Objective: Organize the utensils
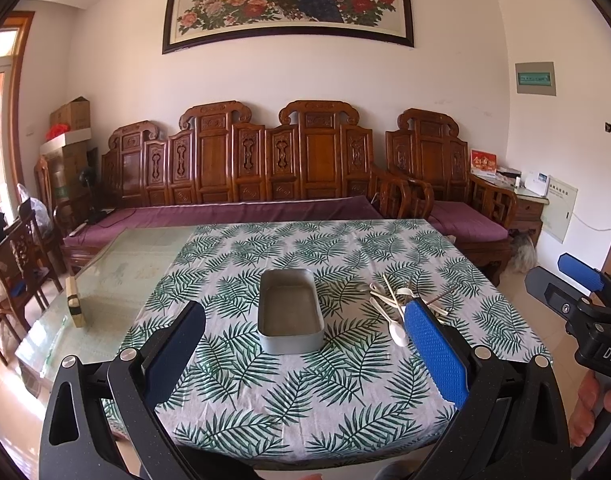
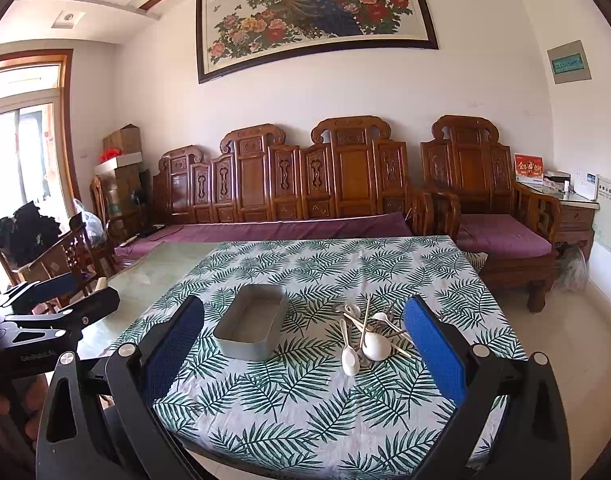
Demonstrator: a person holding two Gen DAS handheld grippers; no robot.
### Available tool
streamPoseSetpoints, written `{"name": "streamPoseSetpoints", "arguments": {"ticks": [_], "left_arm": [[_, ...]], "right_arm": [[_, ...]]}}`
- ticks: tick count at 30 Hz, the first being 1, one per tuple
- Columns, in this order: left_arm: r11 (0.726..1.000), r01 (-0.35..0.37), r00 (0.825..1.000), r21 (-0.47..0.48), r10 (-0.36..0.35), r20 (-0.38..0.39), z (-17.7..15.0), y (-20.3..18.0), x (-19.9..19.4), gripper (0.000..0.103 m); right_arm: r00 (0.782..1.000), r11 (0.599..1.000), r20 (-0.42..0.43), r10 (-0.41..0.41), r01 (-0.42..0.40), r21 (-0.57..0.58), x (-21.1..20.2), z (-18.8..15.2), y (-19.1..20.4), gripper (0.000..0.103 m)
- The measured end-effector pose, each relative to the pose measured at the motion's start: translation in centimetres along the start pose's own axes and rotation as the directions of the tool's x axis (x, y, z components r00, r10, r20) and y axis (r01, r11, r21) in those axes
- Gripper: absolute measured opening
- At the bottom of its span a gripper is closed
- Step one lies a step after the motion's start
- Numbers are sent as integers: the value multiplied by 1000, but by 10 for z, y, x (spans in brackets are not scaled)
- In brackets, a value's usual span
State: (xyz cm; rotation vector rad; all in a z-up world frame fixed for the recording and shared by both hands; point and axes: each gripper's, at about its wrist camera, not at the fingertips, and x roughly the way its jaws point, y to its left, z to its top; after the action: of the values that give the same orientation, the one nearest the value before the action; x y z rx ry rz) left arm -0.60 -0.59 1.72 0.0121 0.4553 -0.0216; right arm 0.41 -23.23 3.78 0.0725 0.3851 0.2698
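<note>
Left wrist view showed the left gripper [image 1: 305, 344] with jaws wide and nothing between them, held above the near part of the table [image 1: 337, 420]. A grey tin [image 1: 291, 312] stood on the leaf-print cloth [image 1: 265, 380], framed by the two fingers; its inside looked bare. Just right of the tin lay the utensils [image 1: 401, 304] in a loose heap: white spoons, pale sticks and some darker metal pieces. The right blue pad [image 1: 435, 354] covered the heap's right side, so the count was unclear. At the far right edge the right gripper [image 1: 577, 292] was cut off, with only one blue pad showing.

Right wrist view showed the right gripper [image 2: 305, 344] likewise spread wide and holding nothing. The tin [image 2: 251, 322] sat left of centre and the utensils [image 2: 365, 336] lay apart from it to the right, crossed over one another; which pieces were forks or spoons under the pile was hard to tell. The left gripper [image 2: 53, 304] appeared at the left edge, partly cut off. Bare glass [image 2: 153, 276] of the table showed left of the cloth.
</note>
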Motion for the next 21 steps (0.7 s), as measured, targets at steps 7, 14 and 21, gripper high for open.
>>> {"name": "streamPoseSetpoints", "arguments": {"ticks": [7, 14, 21], "left_arm": [[1000, 4, 1000, 8, -4, 5, 5, -3, -3, 97], [1000, 6, 1000, 10, -6, 8, 6, -3, -3, 97], [1000, 7, 1000, 9, -7, 4, 4, -4, -2, 97]], "right_arm": [[1000, 1000, 0, 0, 0, 1, 0, 1, 1, 100], [1000, 1000, 2, 1, -1, 1, -1, 1, 1, 100], [1000, 1000, 1, 0, 0, 3, 0, 1, 1, 100]]}}
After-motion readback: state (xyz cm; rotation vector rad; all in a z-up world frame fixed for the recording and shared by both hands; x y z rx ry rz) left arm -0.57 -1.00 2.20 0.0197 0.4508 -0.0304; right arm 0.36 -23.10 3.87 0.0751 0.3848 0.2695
